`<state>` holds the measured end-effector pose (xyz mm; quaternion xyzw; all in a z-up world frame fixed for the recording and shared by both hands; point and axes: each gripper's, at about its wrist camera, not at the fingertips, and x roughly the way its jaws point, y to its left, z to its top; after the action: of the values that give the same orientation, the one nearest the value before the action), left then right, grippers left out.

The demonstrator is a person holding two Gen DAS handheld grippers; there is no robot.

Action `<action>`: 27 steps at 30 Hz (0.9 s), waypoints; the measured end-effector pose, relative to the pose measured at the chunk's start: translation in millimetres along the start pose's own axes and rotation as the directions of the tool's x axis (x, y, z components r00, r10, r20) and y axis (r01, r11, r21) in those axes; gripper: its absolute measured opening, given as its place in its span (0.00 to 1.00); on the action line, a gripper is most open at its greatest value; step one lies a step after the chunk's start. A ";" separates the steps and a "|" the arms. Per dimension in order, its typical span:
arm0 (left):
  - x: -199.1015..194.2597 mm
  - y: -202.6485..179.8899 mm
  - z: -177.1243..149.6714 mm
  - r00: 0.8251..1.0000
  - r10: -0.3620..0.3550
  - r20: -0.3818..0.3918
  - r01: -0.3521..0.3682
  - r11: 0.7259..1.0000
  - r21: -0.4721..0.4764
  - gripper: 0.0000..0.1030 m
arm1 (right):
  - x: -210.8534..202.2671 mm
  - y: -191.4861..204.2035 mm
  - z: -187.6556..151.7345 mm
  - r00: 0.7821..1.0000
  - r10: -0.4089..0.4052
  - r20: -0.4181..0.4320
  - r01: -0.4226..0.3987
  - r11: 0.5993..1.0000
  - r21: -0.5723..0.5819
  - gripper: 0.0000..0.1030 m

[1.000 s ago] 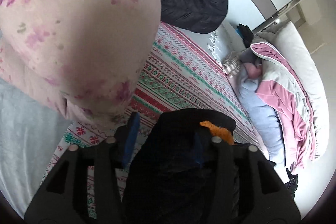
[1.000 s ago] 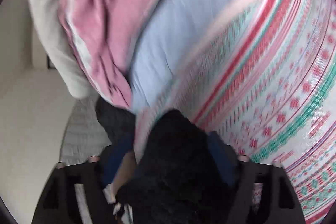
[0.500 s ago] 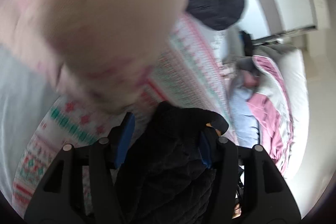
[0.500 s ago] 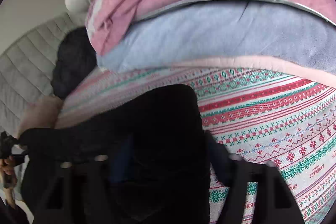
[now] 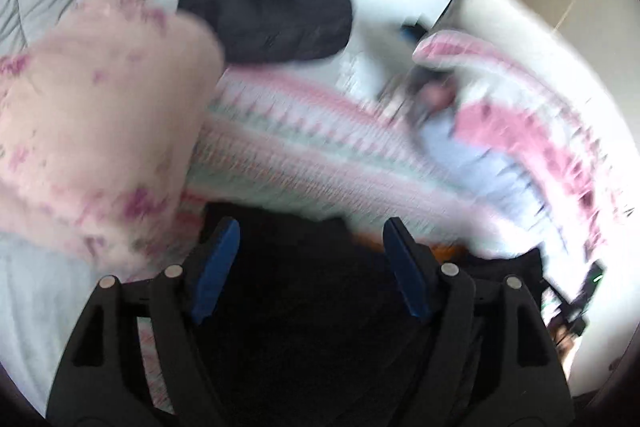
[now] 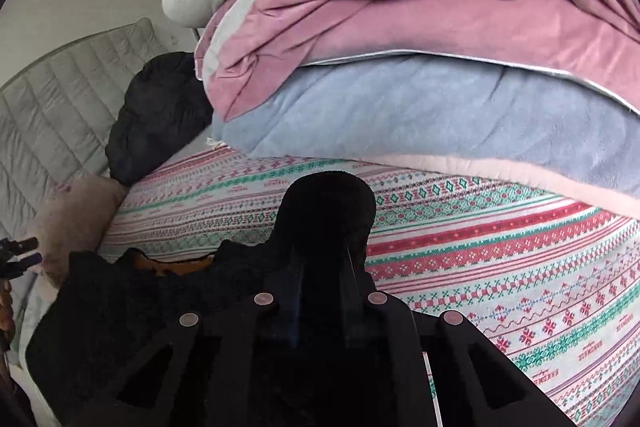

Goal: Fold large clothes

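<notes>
Our left gripper (image 5: 310, 259) has just been opening; its blue pads (image 5: 216, 263) stand wide, with the black fleece garment (image 5: 304, 327) lying loose between them on the patterned bedspread (image 5: 304, 163), beside the floral pillow (image 5: 92, 131). Our right gripper (image 6: 320, 267) has just been closing and now pinches a bunched fold of that garment. With only one side held, we risk dragging the fleece askew, and the thick bunch may slip out.
</notes>
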<state>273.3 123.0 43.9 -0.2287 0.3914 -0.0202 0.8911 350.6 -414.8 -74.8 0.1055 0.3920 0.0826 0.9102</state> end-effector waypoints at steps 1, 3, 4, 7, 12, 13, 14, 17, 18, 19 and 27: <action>-5.0 4.1 1.3 0.999 -0.022 0.037 0.023 1.000 -0.016 0.73 | 1.5 -4.9 0.1 1.000 0.008 0.003 -0.008 1.000 0.021 0.14; 1.1 14.5 1.3 1.000 0.029 0.003 -0.029 0.999 -0.018 0.74 | 2.1 -13.5 0.7 1.000 0.005 0.013 -0.005 0.999 0.050 0.14; 9.2 19.2 -0.9 0.997 0.072 -0.041 -0.072 0.997 -0.015 0.74 | 0.1 -15.2 1.6 1.000 0.005 0.017 -0.006 0.998 0.056 0.13; 49.3 37.6 -16.3 0.962 0.153 -0.226 -0.160 0.987 -0.011 0.74 | 2.3 -13.9 2.1 1.000 -0.016 0.017 0.015 0.998 0.055 0.13; 77.4 37.4 -31.7 0.942 0.178 -0.284 -0.184 0.983 0.005 0.31 | 14.3 -7.3 -0.5 0.997 -0.080 0.005 0.079 0.996 0.030 0.13; 78.1 32.8 -33.7 0.937 0.209 -0.279 -0.209 0.977 0.031 0.23 | 14.6 -7.1 0.9 0.997 -0.078 0.014 0.078 0.996 0.031 0.13; 77.2 29.2 -33.3 0.937 0.229 -0.263 -0.225 0.973 0.047 0.19 | 13.0 -5.1 2.8 0.997 -0.072 0.032 0.071 0.997 0.027 0.13; 57.4 25.7 -25.1 0.958 0.230 -0.173 -0.229 0.973 0.023 0.14 | -2.1 13.6 17.6 0.989 -0.061 0.132 0.066 0.997 -0.034 0.12; 49.4 26.1 -23.9 0.963 0.229 -0.142 -0.229 0.973 0.017 0.14 | -9.0 20.6 23.6 0.984 -0.045 0.170 0.053 0.998 -0.046 0.12; 43.6 27.7 -21.0 0.965 0.235 -0.119 -0.236 0.972 0.009 0.14 | -13.0 25.4 28.1 0.981 -0.038 0.193 0.049 0.997 -0.055 0.12; 77.7 39.2 -35.2 0.915 0.374 -0.149 -0.377 0.926 0.009 0.14 | 79.4 8.4 11.8 0.989 -0.141 -0.033 0.139 0.989 -0.052 0.14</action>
<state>296.6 127.6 -46.9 -0.1561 0.4933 0.1380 0.8445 412.6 -389.8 -120.0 0.0538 0.4127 0.0298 0.9088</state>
